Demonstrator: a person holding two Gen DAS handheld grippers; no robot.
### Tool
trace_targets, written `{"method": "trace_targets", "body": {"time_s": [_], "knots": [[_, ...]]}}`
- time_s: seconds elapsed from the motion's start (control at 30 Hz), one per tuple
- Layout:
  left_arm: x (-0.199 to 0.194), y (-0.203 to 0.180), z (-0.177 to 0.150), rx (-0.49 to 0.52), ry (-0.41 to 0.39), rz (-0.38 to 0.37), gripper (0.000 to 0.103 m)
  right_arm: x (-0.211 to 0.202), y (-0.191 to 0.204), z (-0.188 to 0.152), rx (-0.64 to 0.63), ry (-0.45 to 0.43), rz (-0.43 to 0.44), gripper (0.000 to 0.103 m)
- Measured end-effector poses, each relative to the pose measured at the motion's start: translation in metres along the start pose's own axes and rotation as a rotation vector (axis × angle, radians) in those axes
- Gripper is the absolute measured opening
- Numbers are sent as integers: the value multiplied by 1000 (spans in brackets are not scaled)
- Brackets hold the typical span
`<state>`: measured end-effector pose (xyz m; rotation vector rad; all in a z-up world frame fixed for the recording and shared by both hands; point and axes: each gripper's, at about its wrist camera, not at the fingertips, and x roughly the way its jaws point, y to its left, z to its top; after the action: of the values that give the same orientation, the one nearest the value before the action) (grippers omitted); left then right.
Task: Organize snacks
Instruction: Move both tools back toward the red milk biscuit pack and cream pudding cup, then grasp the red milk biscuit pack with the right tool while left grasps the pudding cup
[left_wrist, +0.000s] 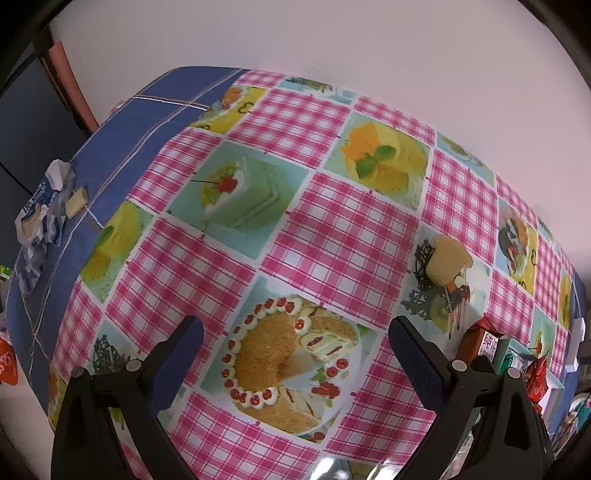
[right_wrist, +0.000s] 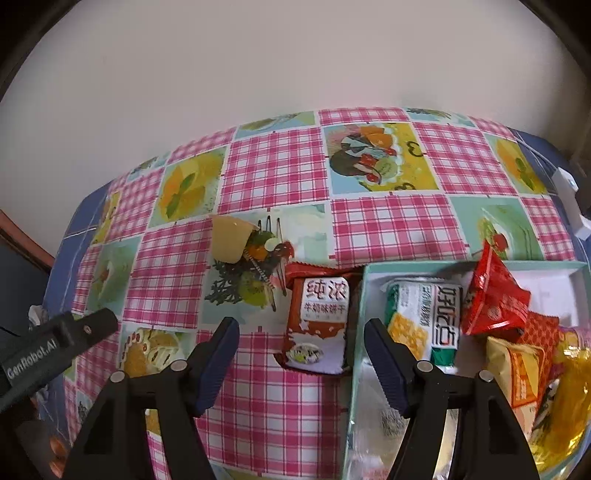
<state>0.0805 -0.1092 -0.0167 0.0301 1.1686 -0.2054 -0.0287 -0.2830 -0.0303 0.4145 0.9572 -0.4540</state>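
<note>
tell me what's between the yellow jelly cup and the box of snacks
In the right wrist view, the red-brown biscuit packet lies flat on the tablecloth between the jelly cup and the box.

We are seeing a tablecloth checked in pink and white, broken by pale green and yellow squares printed with cakes and fruit; a dark blue cloth with thin white and orange lines is showing beside it. A red-brown and white biscuit packet is lying just beside a pale mint-green box with a white inside. In the box we are seeing a green, white and yellow packet, a bright red pouch and an orange-yellow packet. A pale yellow jelly cup is showing. The gripper fingers are wearing dark blue pads on black frames.
</note>
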Motion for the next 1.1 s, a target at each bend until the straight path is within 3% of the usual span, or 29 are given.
{"method": "trace_targets", "body": {"time_s": [0.7, 0.83, 1.1], "knots": [[33, 17, 6, -8, 55, 57, 100, 29, 13, 9, -59, 18, -47, 72], [37, 18, 7, -1, 62, 60, 100, 28, 17, 9, -70, 26, -8, 71], [39, 16, 5, 3, 66, 58, 100, 34, 10, 8, -51, 58, -39, 50]]}}
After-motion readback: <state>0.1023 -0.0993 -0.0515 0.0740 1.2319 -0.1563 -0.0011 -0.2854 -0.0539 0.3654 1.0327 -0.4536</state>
